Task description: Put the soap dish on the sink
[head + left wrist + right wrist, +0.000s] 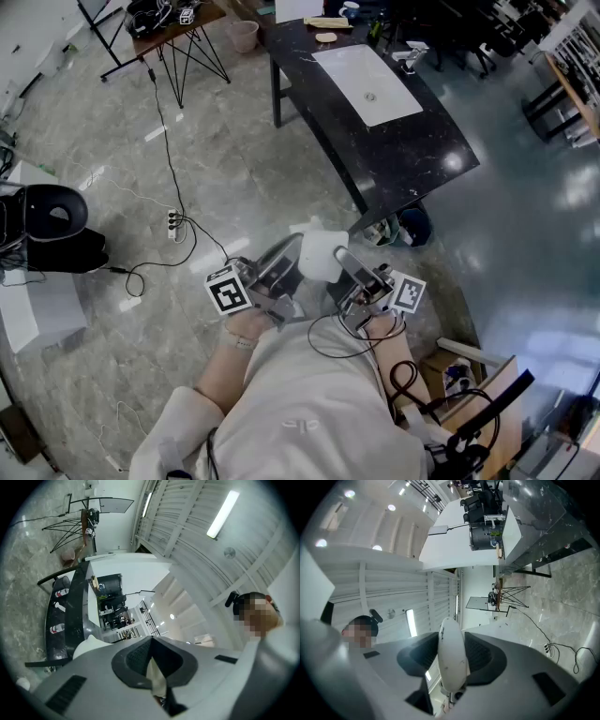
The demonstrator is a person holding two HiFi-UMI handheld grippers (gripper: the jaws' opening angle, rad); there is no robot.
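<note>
White soap dish [319, 255] is up close at the person's chest, btw both grippers. Right gripper [452, 654]: jaws wide, clamped on it edge-on. Left gripper [153, 663]: jaws nearly together, pinching its thin rim. Sink [361, 75], set in black counter [422, 141], is well apart across the floor.

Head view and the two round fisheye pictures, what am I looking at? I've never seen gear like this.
There is no robot here. A person wears a camera on the head that looks down, which gives the head view. Each hand carries a two-jaw gripper with its own wide-angle camera, which gives the other two pictures. The left gripper and right gripper carry a white soap dish. The right clearly clamps it, and the left seems to pinch its edge. Ahead stands a black counter with a white sink and a tap.
</note>
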